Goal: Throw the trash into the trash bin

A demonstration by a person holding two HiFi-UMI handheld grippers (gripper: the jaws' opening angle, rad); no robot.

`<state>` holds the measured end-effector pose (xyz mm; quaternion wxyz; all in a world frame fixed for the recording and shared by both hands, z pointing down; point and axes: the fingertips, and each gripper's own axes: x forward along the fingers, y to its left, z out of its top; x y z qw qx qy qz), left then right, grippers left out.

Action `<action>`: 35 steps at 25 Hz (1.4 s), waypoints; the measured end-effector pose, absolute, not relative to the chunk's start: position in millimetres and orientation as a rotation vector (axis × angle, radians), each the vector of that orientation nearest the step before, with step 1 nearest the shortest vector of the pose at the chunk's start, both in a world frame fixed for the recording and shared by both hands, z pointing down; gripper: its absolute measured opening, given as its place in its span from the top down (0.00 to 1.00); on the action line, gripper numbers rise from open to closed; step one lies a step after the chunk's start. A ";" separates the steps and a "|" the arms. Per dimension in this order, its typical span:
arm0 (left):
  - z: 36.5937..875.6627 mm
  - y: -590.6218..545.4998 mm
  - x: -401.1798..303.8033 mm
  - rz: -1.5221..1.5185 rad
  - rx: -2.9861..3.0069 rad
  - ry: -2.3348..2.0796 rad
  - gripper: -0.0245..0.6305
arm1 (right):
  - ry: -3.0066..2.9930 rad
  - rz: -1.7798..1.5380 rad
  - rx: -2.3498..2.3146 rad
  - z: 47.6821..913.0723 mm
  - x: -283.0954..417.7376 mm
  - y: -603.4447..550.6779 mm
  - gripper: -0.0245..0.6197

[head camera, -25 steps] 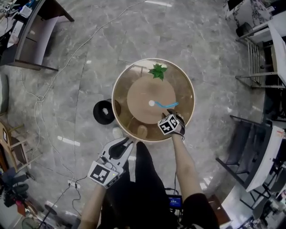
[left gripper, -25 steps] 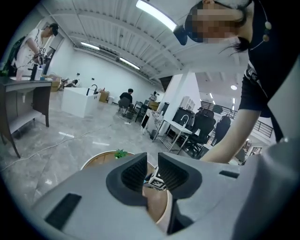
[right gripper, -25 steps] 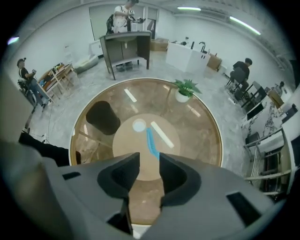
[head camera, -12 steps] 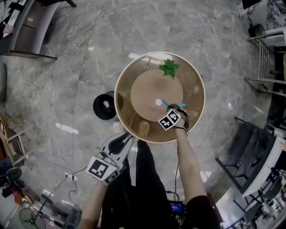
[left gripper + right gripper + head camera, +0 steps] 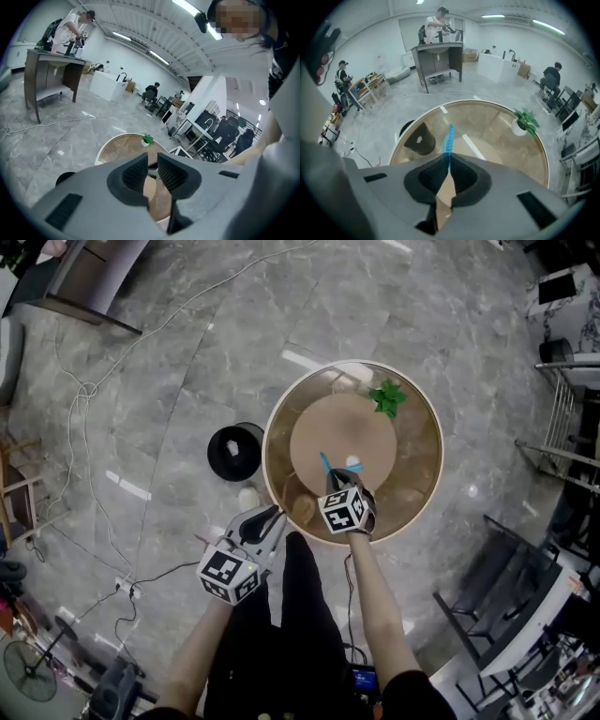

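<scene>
A thin blue strip (image 5: 324, 465) (image 5: 449, 138) is pinched between the pads of my right gripper (image 5: 336, 482) (image 5: 448, 169), whose jaws are still closing on it. The strip sticks out past the fingertips over the round glass table (image 5: 281, 418). A black trash bin (image 5: 234, 452) stands on the floor just left of the table, and shows through the glass in the right gripper view (image 5: 418, 138). My left gripper (image 5: 265, 518) (image 5: 153, 168) hangs near the table's front edge. Its jaws are a narrow gap apart with nothing between them.
A small white ball (image 5: 353, 464) lies near the table's middle. A potted green plant (image 5: 387, 397) (image 5: 524, 121) stands at the far right of the tabletop. Cables trail over the marble floor (image 5: 141, 381) at the left. Desks and chairs stand around the room.
My right gripper has closed on the blue strip, lifted it from beside the white ball and carried it leftward over the table. My left gripper has sunk a little.
</scene>
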<state>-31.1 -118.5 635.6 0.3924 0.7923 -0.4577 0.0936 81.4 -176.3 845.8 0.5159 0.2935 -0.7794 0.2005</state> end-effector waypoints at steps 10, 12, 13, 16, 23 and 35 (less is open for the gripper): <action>646.5 -88.1 -124.6 0.133 1.839 -1.360 0.86 | -2.041 0.304 0.373 826.4 -92.8 -144.3 0.93; 648.5 -77.2 -146.0 0.113 1.800 -1.397 0.86 | -2.059 0.275 0.308 827.2 -127.2 -134.4 0.93; 649.5 -71.2 -156.7 0.103 1.781 -1.415 0.86 | -2.065 0.260 0.275 828.5 -143.7 -128.9 0.93; 654.1 -52.4 -189.9 0.074 1.721 -1.468 0.86 | -2.074 0.222 0.189 834.3 -189.7 -113.8 0.92; 663.2 -26.6 -253.8 0.014 1.609 -1.561 0.86 | -2.065 0.156 0.090 837.3 -247.3 -96.7 0.74; 620.3 -59.6 -238.3 0.011 1.819 -1.415 0.86 | -2.099 0.226 0.314 762.2 -208.9 -96.6 0.77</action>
